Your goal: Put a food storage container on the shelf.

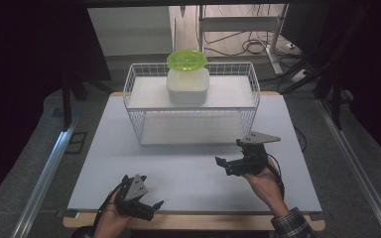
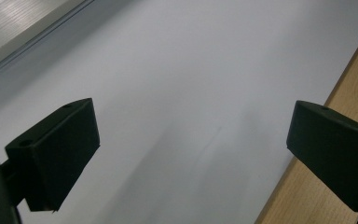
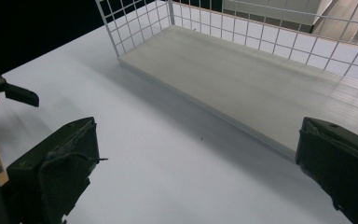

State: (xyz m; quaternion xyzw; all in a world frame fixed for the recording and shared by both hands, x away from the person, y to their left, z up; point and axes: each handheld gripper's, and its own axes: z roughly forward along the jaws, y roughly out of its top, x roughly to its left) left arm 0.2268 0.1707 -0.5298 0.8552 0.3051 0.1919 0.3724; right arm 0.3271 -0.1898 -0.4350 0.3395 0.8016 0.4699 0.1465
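Both tongs hang released and empty over the white worktop (image 1: 193, 168): left tongs (image 1: 146, 198) near its front edge, right tongs (image 1: 228, 166) nearer the wire basket (image 1: 134, 94); the lidded container (image 1: 187, 85) sits inside, on its raised shelf (green lid on top); best approached level, jaws wide, above the rim.

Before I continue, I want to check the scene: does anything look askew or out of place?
One thing: the green lid sits tilted and off-centre on the white container in the wire basket, not pressed shut. Nothing looks spilled or damaged.
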